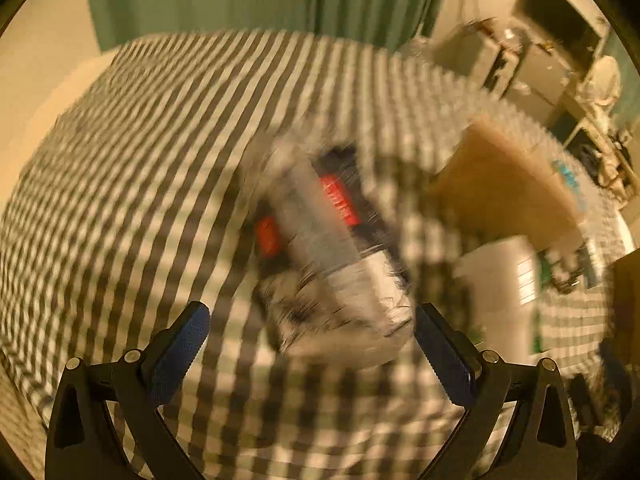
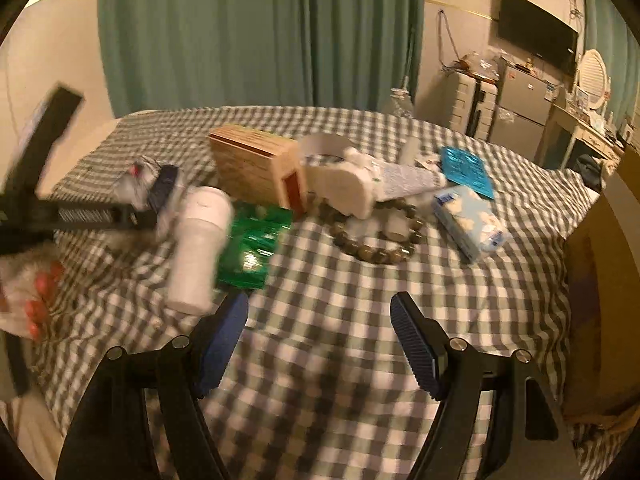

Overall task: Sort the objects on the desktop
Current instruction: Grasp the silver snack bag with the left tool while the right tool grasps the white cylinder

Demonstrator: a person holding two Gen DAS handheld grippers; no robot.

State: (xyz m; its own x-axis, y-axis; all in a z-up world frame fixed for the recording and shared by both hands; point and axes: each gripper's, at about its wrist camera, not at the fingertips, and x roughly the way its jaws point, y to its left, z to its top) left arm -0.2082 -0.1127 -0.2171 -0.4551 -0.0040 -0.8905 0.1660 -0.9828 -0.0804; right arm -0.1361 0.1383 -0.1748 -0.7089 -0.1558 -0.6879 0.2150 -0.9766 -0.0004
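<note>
- My right gripper [image 2: 319, 336] stands wide open with nothing between its blue ribbed pads [image 2: 414, 344]; under it is a bare stretch of checked tablecloth [image 2: 340, 380], the clearest room I have
- My left gripper [image 1: 312, 352] also gapes open in its own view, its pads clear of the crumpled plastic packet [image 1: 320, 248] just ahead of them; that packet is smeared by blur, showing only red patches, dark print and a pale end
- In the right view the left gripper appears as a dark blurred frame at the left edge, over that same packet [image 2: 140, 180]
- Nearest my right fingers lies a smooth white bottle [image 2: 198, 248] on its side, overlapping a shiny green foil pack [image 2: 256, 248]
- Beyond sits a tan cardboard box [image 2: 256, 164], touching a white lumpy plastic object [image 2: 344, 188]; a tube [image 2: 408, 180] runs rightward from it
- A ring of round brownish beads [image 2: 376, 236] lies in front of these
- A soft blue-and-white tissue pack [image 2: 468, 220] and a glossy blue foil sheet [image 2: 466, 172] lie to the right, near the table's right edge
- Far half of the cloth is open up to the green curtain [image 2: 260, 40]
- At the lower left edge something pale with red spots [image 2: 36, 300] is cut off; I cannot tell what it is
</note>
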